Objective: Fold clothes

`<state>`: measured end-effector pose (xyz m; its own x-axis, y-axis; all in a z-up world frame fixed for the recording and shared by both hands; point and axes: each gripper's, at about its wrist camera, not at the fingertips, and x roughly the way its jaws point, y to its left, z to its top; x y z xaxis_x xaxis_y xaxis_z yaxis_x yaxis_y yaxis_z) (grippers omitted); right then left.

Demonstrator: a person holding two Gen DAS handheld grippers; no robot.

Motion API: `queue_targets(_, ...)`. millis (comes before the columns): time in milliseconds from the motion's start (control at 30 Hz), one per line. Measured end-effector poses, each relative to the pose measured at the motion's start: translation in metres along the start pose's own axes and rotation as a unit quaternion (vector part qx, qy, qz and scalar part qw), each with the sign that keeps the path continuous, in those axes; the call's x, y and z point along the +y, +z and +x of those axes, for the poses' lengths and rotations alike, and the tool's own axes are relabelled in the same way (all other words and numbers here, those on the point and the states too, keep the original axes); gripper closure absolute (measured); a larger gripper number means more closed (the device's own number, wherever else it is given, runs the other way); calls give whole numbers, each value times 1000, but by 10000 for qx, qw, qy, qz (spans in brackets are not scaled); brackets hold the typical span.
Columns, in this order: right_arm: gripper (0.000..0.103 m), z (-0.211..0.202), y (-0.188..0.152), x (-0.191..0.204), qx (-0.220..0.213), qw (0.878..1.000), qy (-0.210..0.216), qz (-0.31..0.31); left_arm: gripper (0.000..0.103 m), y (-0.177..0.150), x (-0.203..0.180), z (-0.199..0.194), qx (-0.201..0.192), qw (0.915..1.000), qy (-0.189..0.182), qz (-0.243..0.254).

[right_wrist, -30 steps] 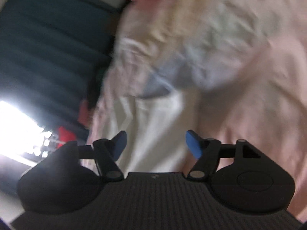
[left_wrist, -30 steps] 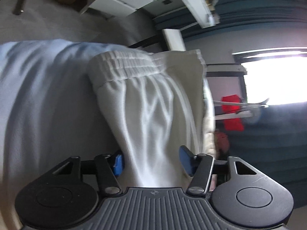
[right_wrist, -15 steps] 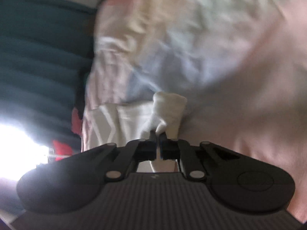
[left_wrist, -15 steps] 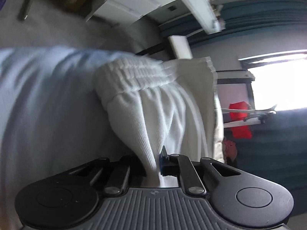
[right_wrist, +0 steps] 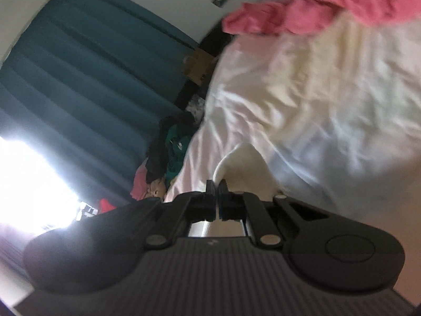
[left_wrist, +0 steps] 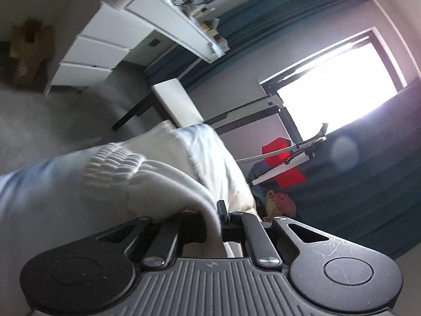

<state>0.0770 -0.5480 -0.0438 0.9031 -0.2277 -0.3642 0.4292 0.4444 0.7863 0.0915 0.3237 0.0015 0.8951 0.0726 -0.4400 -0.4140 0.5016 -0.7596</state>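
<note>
The step in hand is judged to be the lift: a white garment point(left_wrist: 163, 173) is pinched at two points and raised off the bed point(right_wrist: 329, 84), ahead of the fold proper.

The left gripper point(left_wrist: 219, 214) is closed tight on a gathered ridge of the garment, just beside its ribbed waistband point(left_wrist: 113, 166); the cloth runs forward from the jaws and hangs clear, with the room behind it. The right gripper point(right_wrist: 217, 192) is likewise closed, with almost no gap between its jaws, on a small peak of the same white cloth point(right_wrist: 242, 163); the bed sheet lies beyond and below it, and a pink garment point(right_wrist: 302, 15) sits toward the bed's far edge.

Both grippers are held tilted, so that the window point(left_wrist: 336, 79) and curtains point(right_wrist: 79, 73) appear slanted; the right view is blurred, so motion is likely.

The next move is judged to call for both grips being kept closed while the two held points are drawn apart until the cloth is taut, then carried over the bed together so that one half is laid onto the other.
</note>
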Motion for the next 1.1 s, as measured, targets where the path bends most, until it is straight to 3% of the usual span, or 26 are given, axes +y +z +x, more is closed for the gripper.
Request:
queue_targets(133, 98, 76, -9, 61, -213, 9977, -163, -626, 95, 18, -47, 48, -196, 9990, 94, 394)
queue_targets(267, 98, 172, -31, 106, -373, 9911, -488, -1182, 95, 16, -81, 140, -352, 9977, 434, 374)
queue_targets(367, 98, 238, -49, 118, -272, 9875, -712, -1377, 94, 13, -89, 212, -329, 9938, 854, 631)
queue_targets(467, 98, 294, -70, 117, -90, 9807, -1095, -1615, 93, 6, -87, 279, -56, 9872, 1309, 911)
queue_targets(567, 98, 326, -83, 104, 106, 9772, -1340, -1646, 91, -1, -80, 309, 93, 9857, 1459, 838)
queue_targets(733, 95, 332, -81, 86, 456, 9816, -1062, -1519, 84, 2, -83, 311, 258, 9880, 1294, 804)
queue_targets(833, 94, 315, -75, 85, 889, 9850, -703, -1298, 66, 5, -87, 286, 262, 9861, 1155, 1165)
queue_targets(933, 94, 276, -74, 83, 1099, 9876, -375, -1055, 41, 2, -86, 243, 99, 9824, 1035, 1549)
queue_targets(1067, 91, 214, -73, 62, 1376, 9898, 54, -378, 40, -6, -77, 185, 56, 9845, 817, 1549)
queue_targets(1100, 84, 199, -74, 55, 1473, 9888, 110, -200, 39, -7, -74, 172, 21, 9860, 803, 1461)
